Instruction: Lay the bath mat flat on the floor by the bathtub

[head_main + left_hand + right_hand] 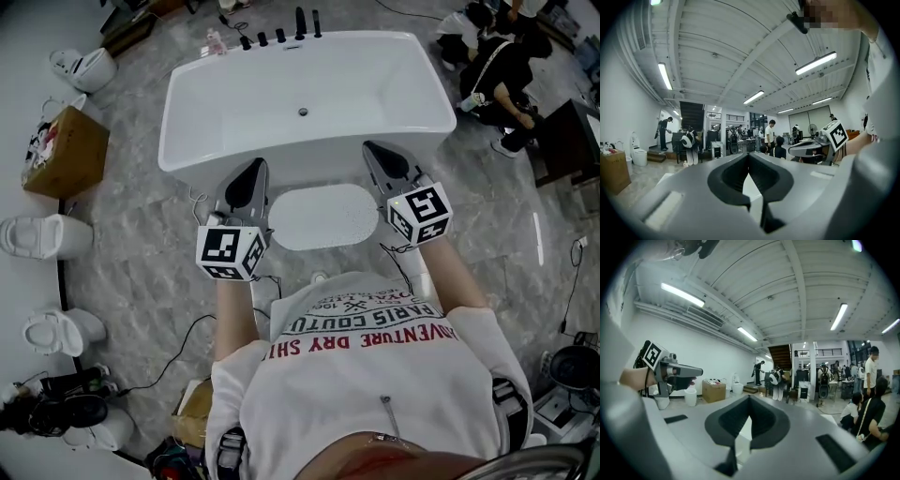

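Observation:
A white oval bath mat (pixel 323 214) lies flat on the grey marble floor against the near side of the white bathtub (pixel 187 94). My left gripper (pixel 255 167) hangs over the mat's left end, raised high and pointing level, jaws shut with nothing in them. My right gripper (pixel 370 148) hangs over the mat's right end in the same way, shut and empty. In the left gripper view the closed jaws (pixel 748 157) face the hall, with the right gripper (pixel 815 147) beside them. The right gripper view shows shut jaws (pixel 749 399) and the left gripper (pixel 675 371).
A cardboard box (pixel 64 150) and several white toilets (pixel 42 234) line the left wall. Black faucets (pixel 281 37) stand on the tub's far rim. People (pixel 497 66) crouch at the back right. Cables (pixel 178 347) trail over the floor near my feet.

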`<state>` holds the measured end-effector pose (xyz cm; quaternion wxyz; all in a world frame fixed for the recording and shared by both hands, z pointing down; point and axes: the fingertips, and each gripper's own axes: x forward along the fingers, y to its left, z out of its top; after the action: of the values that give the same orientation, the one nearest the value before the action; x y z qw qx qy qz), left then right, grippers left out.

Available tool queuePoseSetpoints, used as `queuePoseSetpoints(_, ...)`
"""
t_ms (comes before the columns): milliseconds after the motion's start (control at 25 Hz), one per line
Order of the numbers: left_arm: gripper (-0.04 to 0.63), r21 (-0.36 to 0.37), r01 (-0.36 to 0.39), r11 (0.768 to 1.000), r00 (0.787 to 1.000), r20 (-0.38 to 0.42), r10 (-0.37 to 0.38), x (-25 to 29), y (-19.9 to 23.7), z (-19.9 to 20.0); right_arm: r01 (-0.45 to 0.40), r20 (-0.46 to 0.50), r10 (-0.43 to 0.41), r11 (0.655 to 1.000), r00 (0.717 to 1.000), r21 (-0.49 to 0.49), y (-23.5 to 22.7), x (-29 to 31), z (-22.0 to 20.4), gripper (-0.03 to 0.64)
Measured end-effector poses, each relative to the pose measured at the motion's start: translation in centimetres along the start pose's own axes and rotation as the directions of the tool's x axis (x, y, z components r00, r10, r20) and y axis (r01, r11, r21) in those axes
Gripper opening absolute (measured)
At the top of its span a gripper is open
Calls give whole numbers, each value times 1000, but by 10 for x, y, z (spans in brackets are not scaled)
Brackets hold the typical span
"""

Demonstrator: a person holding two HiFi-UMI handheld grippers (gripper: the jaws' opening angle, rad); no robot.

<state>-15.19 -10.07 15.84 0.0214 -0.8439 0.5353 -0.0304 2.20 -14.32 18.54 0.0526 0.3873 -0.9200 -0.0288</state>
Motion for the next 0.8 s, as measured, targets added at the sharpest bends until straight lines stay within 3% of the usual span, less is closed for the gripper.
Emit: queuePoseSetpoints(800, 12, 16, -38, 999, 999, -4, 38, -3, -10, -4, -19, 22, 19, 1000, 1000, 13, 1, -5, -5, 8)
